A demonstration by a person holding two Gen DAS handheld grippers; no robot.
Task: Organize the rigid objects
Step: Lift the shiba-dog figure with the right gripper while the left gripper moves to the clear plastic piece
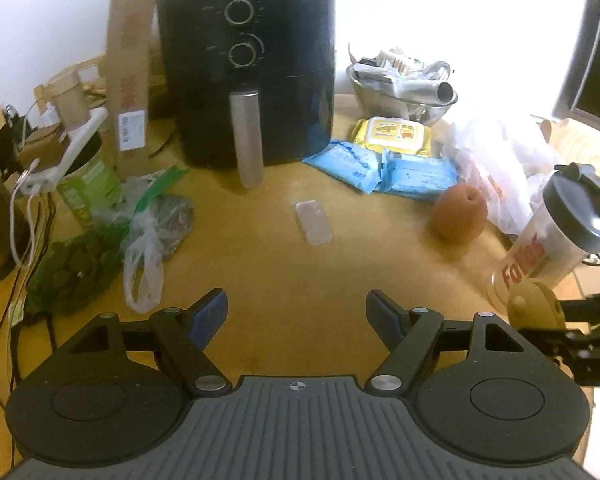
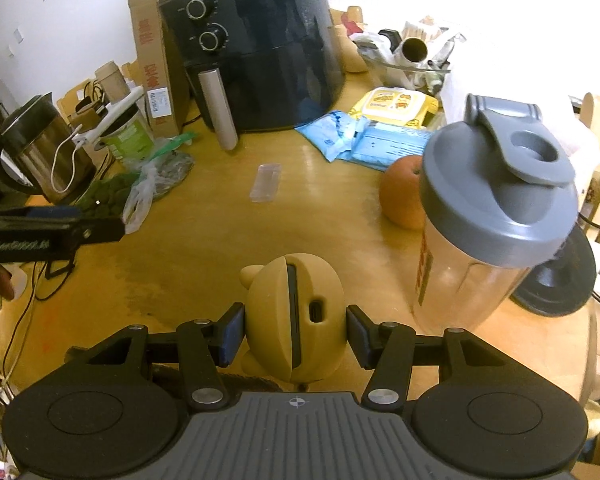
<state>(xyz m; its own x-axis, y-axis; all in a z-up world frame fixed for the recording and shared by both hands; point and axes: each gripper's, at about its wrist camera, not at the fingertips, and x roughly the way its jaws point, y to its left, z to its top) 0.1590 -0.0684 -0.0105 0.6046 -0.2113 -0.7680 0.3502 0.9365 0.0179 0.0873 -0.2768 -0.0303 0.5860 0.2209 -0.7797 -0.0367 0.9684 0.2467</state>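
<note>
My right gripper (image 2: 296, 332) is shut on a rounded yellow case (image 2: 276, 300) with a dark slot and a port, held just above the wooden table (image 2: 180, 280). The same yellow case (image 1: 534, 308) shows at the right edge of the left wrist view. A clear shaker bottle (image 2: 496, 216) with a grey lid stands right beside it, with an orange (image 2: 402, 192) behind. A small clear plastic case (image 1: 314, 222) lies flat mid-table, well ahead of my left gripper (image 1: 296, 308). That gripper is open with nothing between its fingers.
A black air fryer (image 1: 248, 72) stands at the back beside a tall cardboard box (image 1: 130, 64). Blue and yellow wipe packs (image 1: 384, 160) and a metal bowl (image 1: 404, 96) of clutter are at the right rear. Plastic bags (image 1: 112, 248), a green can and a kettle (image 2: 40, 148) crowd the left.
</note>
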